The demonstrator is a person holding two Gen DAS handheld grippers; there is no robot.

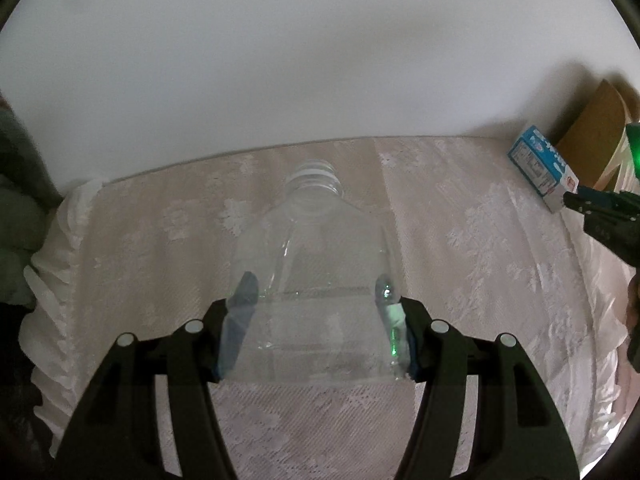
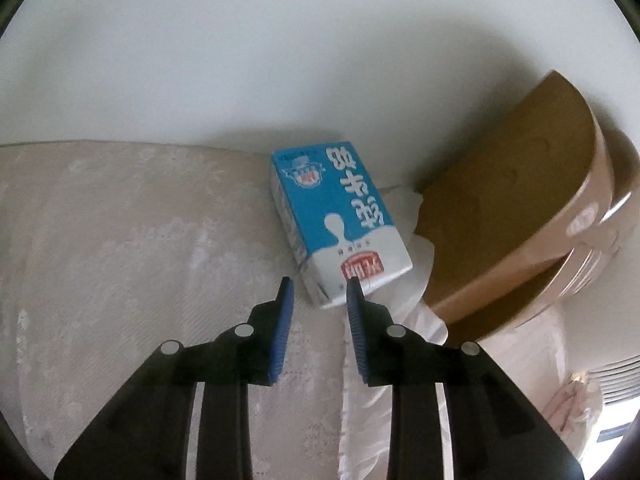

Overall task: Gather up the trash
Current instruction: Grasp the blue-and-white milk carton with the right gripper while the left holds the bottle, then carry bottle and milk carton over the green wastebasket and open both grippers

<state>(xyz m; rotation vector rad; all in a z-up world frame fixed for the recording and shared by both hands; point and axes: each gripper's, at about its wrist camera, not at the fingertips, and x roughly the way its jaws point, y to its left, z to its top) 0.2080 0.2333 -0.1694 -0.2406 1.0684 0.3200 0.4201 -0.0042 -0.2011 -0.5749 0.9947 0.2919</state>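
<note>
My left tongs (image 1: 316,292) squeeze a clear plastic bottle (image 1: 312,264). The pads press on both of its sides, and its open neck points away from me. The bottle hangs just above the counter (image 1: 160,220), which has a pale lace cloth on it. My right tongs (image 2: 320,284) sit at the near end of a blue and white milk carton (image 2: 340,216). The carton lies flat on the cloth, near the wall. The blue pads (image 2: 282,328) have a small gap between them. One tip is just left of the carton's corner and the other is in front of its white end. I cannot tell if they pinch it. A brown cardboard box (image 2: 500,208) leans just right of the carton.
</note>
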